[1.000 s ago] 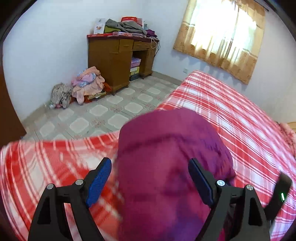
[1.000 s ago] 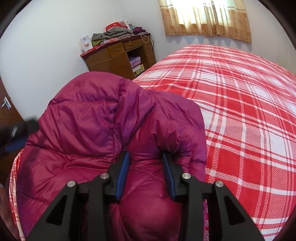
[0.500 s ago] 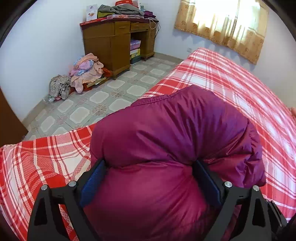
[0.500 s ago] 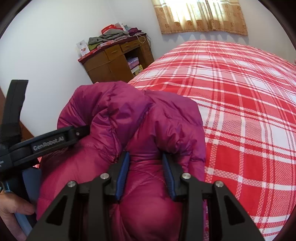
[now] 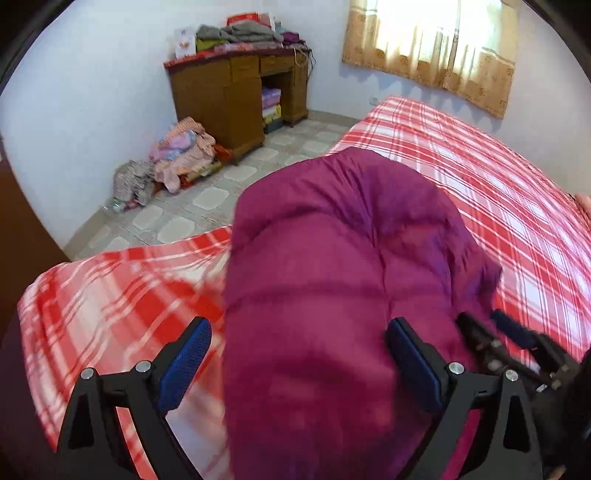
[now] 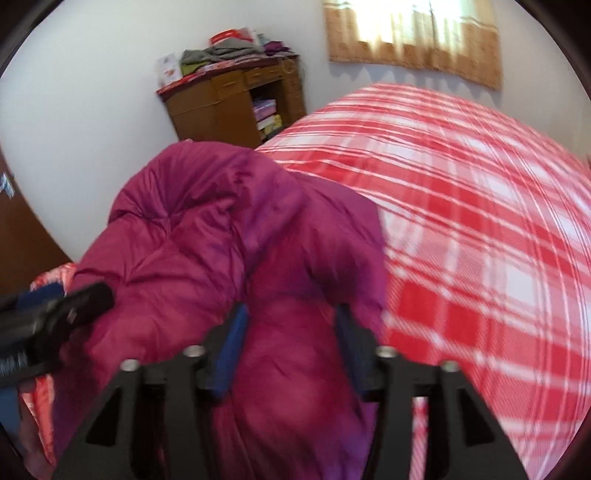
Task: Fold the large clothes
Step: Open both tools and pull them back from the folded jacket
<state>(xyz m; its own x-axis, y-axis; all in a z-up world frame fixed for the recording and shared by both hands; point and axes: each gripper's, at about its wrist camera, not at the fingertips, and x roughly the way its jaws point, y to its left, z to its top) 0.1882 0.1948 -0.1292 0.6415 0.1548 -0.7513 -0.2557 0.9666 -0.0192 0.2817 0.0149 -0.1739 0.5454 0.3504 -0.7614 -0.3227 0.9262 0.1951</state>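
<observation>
Bed (image 5: 498, 206) fills most of both views, covered by a red-and-white plaid sheet, with a tiled floor (image 5: 221, 199) to its left. Bundled on the near corner of that bed lies the magenta puffer jacket (image 5: 340, 266), a thick quilted heap that rises between both tools and hides the sheet beneath it. Against the far wall stands a brown wooden desk (image 5: 221, 92) with folded clothes (image 5: 236, 35) stacked on its top and coloured boxes in its open middle. An orange curtain (image 5: 432, 48) hangs over a bright window beyond the bed. On the floor beside the desk sits a pile of pink and grey laundry (image 5: 173, 158).

Left hand-held gripper (image 5: 299, 362) has its jaws spread wide across the jacket's near bulge; the left blue pad stands clear over the sheet, while the right pad lies against the fabric, so nothing is pinched. Right hand-held gripper (image 6: 291, 332) has just been opening: a fold of the jacket is between its jaws, and the blurred picture seems to show the pads loosened from it rather than pressing. In the right wrist view the left tool's dark finger reaches in at the left edge, beside the jacket.
</observation>
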